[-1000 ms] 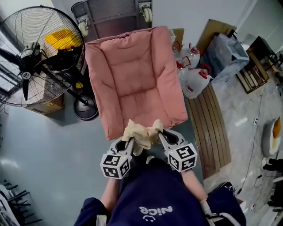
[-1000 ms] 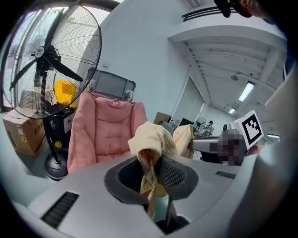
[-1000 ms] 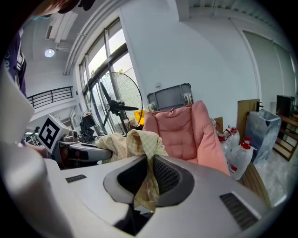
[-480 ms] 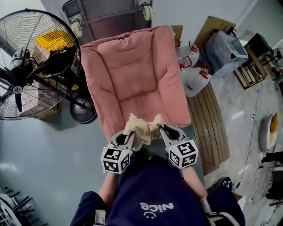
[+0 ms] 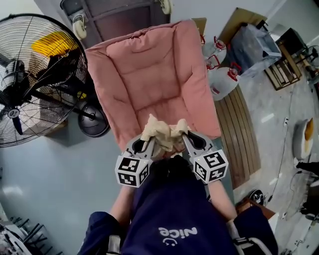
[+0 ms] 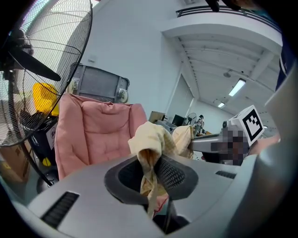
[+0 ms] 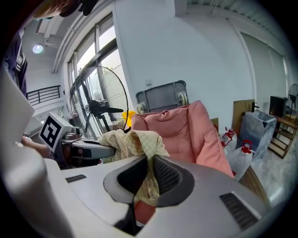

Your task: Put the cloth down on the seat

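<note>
Spotted just the one cloth [image 5: 163, 135], pale yellow and checked, bunched into a lump and not down yet. Found it strung between the left hand-held gripper [image 5: 148, 141] and the right hand-held gripper [image 5: 182, 139], hanging over the front edge of the pink seat [image 5: 162, 107] rather than lying on it. Checked the left one's own view first: clamped tight on one end of the cloth, with a tail dangling below the pads. Same story on the right: pinched shut on the other end, fabric squashed between the ribbed pads.

Compared with a second back: carried further forward, both together, from about the cushion's front lip to a little way over it. No change in either grip along the way. Reckoned that as the approach nearly done, so probably only a bit more reach over the seat, a lowering and a letting go left. Wouldn't call it placed yet, though.

Counted the rest while there: one pink padded chair [image 5: 144, 55], one big fan [image 5: 35, 79] off to its left in the head view, one wheeled cart [image 5: 119, 12] behind it, at least two white jugs [image 5: 223, 82] with red caps to its right (couldn't rule out a third tucked behind), one dark bag [image 5: 251, 47] past those, and one strip of wooden slats [image 5: 239, 134] on the floor. Two grippers, each with one marker cube.
</note>
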`<state>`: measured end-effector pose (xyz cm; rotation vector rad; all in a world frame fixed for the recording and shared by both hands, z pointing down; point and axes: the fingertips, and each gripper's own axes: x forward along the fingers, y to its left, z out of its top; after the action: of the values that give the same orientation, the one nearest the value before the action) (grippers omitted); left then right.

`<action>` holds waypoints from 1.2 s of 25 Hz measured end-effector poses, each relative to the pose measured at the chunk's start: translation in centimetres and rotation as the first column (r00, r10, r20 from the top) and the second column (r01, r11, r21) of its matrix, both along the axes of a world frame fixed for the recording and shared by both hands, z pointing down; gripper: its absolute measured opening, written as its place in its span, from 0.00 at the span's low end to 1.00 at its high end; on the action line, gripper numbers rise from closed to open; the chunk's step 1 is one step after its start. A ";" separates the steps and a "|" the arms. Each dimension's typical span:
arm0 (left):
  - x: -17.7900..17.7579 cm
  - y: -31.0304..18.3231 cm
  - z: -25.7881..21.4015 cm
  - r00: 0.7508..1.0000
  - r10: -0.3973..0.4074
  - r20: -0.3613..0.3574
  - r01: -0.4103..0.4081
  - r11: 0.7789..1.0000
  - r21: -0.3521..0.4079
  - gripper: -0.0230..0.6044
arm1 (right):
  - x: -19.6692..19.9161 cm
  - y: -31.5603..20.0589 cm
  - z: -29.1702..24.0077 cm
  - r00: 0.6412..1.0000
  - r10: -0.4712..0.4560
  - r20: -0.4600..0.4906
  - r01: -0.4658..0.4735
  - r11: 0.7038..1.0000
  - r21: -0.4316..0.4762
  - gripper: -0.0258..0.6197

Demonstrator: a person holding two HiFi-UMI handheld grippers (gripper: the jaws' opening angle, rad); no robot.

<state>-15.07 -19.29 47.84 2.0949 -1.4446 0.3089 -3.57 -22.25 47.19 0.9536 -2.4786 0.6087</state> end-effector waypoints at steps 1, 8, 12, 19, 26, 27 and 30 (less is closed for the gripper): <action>-0.1 -0.4 0.1 1.000 -0.001 0.000 0.001 1.000 -0.002 0.16 | 0.0 -0.4 0.1 1.000 0.002 0.002 -0.002 1.000 -0.006 0.15; -0.3 -3.2 1.5 0.999 -0.043 -0.009 0.042 0.999 -0.020 0.16 | -0.2 -2.8 1.9 1.000 -0.017 -0.011 0.016 0.999 -0.046 0.15; -0.8 -5.7 4.0 0.997 -0.070 -0.025 0.069 0.996 -0.050 0.16 | -0.7 -5.3 4.4 0.999 -0.025 -0.023 0.024 0.997 -0.071 0.15; -1.4 -9.8 9.9 0.995 -0.098 -0.028 0.094 0.987 -0.128 0.16 | -1.8 -10.0 10.2 0.997 -0.034 -0.064 0.027 0.994 -0.110 0.15; -1.5 -13.1 16.4 0.993 -0.118 -0.025 0.111 0.974 -0.197 0.16 | -2.1 -13.2 16.6 0.996 -0.042 -0.082 0.027 0.983 -0.181 0.15; -1.5 -13.3 17.3 0.992 -0.124 -0.026 0.116 0.971 -0.207 0.16 | -2.1 -13.5 17.6 0.996 -0.042 -0.082 0.026 0.981 -0.192 0.15; -1.4 -13.6 20.1 0.988 -0.150 -0.037 0.137 0.960 -0.243 0.16 | -2.0 -14.2 20.5 0.996 -0.029 -0.085 0.009 0.974 -0.228 0.15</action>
<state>-16.48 -32.94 67.95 1.7827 -1.4407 0.3479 -5.54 -36.48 67.68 0.8481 -2.2790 0.8065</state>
